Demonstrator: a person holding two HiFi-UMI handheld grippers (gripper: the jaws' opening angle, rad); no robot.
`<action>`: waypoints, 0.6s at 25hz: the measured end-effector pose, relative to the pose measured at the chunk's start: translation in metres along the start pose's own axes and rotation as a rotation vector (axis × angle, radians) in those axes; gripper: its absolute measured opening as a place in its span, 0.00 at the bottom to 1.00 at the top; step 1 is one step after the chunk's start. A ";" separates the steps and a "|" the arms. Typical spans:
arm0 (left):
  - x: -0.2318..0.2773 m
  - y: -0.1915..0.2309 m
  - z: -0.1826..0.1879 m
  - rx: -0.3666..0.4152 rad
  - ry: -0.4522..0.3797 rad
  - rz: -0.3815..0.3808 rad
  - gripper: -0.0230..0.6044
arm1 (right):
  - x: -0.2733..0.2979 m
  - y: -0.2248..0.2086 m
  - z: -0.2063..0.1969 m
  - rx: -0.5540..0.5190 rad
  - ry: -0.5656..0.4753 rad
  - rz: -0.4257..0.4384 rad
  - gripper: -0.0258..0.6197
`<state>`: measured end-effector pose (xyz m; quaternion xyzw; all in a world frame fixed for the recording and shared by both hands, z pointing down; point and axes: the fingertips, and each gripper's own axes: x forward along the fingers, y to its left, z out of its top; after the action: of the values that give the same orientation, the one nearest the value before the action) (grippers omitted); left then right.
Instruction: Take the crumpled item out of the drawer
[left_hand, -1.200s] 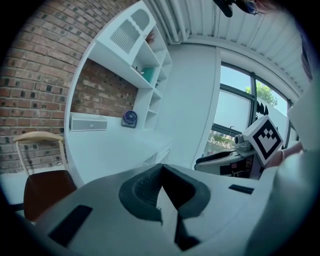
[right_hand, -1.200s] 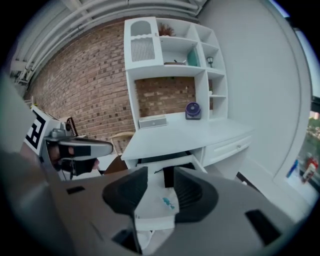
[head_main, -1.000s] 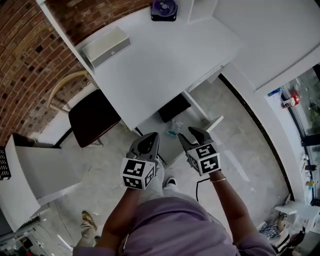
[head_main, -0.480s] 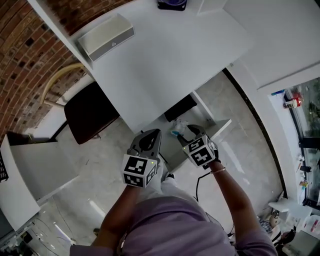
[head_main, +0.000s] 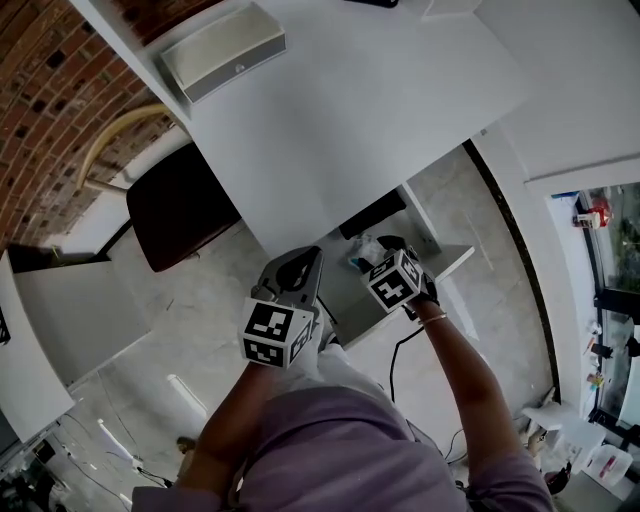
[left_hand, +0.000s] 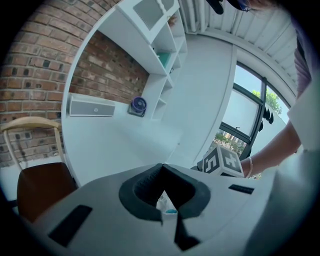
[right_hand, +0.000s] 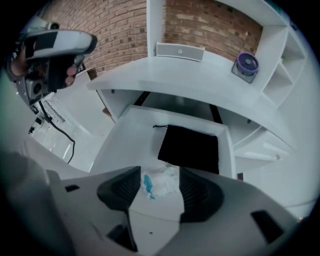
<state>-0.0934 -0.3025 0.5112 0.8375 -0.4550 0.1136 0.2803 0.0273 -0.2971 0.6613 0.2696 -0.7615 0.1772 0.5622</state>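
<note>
The crumpled item (right_hand: 161, 182), white with a blue patch, lies on the floor of the open white drawer (right_hand: 125, 131) under the desk. My right gripper (right_hand: 160, 186) hangs over it with its jaws opening. The item shows in the gap, and neither pad (right_hand: 124, 188) presses on it. In the head view the right gripper (head_main: 380, 256) reaches into the drawer (head_main: 447, 262) beside the crumpled item (head_main: 362, 250). My left gripper (head_main: 298, 272) is held outside the drawer's left side, jaws shut and empty (left_hand: 164, 212).
A black pouch (right_hand: 190, 148) lies in the drawer behind the crumpled item. On the white desk (head_main: 350, 120) stand a white box (head_main: 222, 52) and a purple fan (right_hand: 247, 64). A dark-seated chair (head_main: 180, 215) stands left of the drawer. A cable (head_main: 400, 350) trails from the right hand.
My right gripper has moved forward and down into the drawer, over the crumpled item, and its jaws stand wider. The left gripper has barely moved.
</note>
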 end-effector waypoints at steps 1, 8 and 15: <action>0.001 0.001 0.000 -0.005 0.002 0.001 0.04 | 0.005 -0.001 -0.001 -0.011 0.014 0.005 0.43; 0.002 0.009 0.001 -0.026 0.003 0.009 0.04 | 0.039 0.003 -0.009 -0.182 0.114 0.073 0.50; 0.003 0.020 0.003 -0.045 0.001 0.024 0.04 | 0.066 0.008 -0.025 -0.283 0.214 0.123 0.53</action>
<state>-0.1085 -0.3149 0.5176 0.8254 -0.4675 0.1070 0.2979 0.0271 -0.2903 0.7323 0.1206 -0.7297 0.1298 0.6604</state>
